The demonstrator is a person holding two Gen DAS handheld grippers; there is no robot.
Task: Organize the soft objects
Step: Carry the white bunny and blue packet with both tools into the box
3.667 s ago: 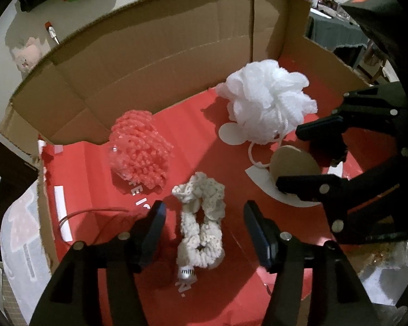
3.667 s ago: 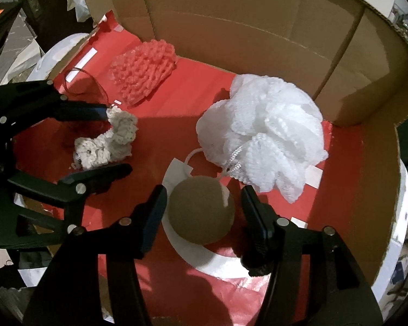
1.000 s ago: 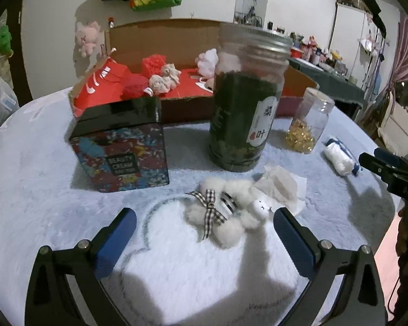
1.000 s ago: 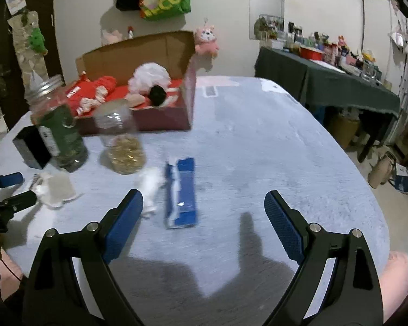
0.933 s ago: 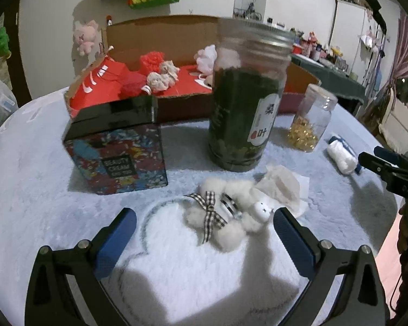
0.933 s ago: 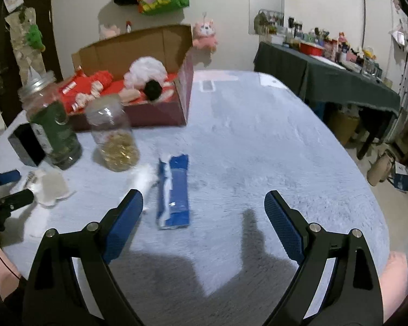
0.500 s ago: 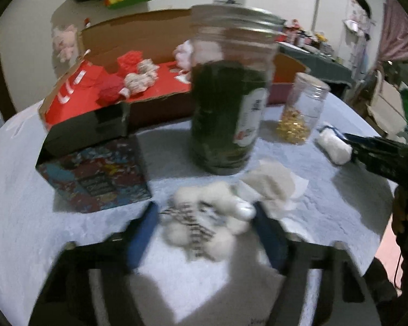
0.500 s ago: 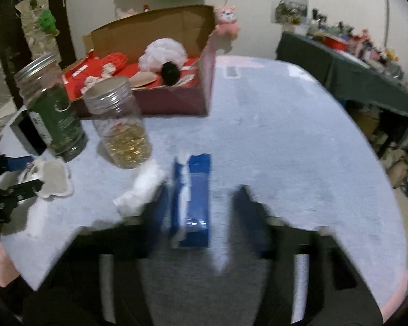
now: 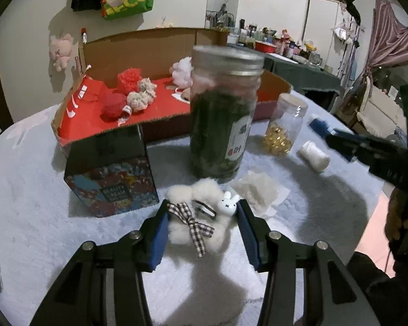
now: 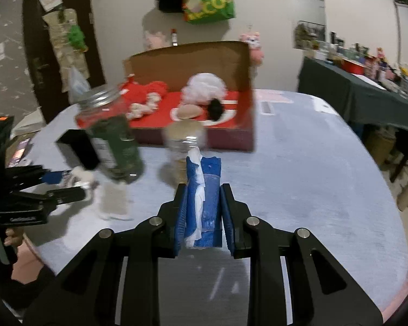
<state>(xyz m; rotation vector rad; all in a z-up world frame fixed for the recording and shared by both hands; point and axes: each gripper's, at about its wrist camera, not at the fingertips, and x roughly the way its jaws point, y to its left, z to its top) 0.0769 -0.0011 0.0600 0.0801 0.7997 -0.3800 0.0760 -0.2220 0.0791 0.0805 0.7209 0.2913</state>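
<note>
My left gripper [image 9: 202,221] is shut on a fluffy white hair tie [image 9: 195,224] with a checked bow and a small bunny charm, at table level in front of a green-filled jar [image 9: 223,125]. My right gripper [image 10: 203,212] is shut on a blue tissue packet [image 10: 206,198] with white tissue sticking out. The open cardboard box with a red floor [image 9: 160,108] stands behind and holds a red pouf, a cream scrunchie, a white bath pouf [image 10: 205,88] and a tan sponge.
A dark patterned box [image 9: 111,174] stands left of the jar. A small clear jar of gold bits [image 9: 284,133], a white roll [image 9: 314,157] and a white pad [image 9: 257,188] lie on the pale fuzzy table [image 10: 312,163]. A dark-clothed side table stands far right.
Both grippers left the box, came down over the table and closed: the left on the fluffy hair tie, the right on the blue tissue packet.
</note>
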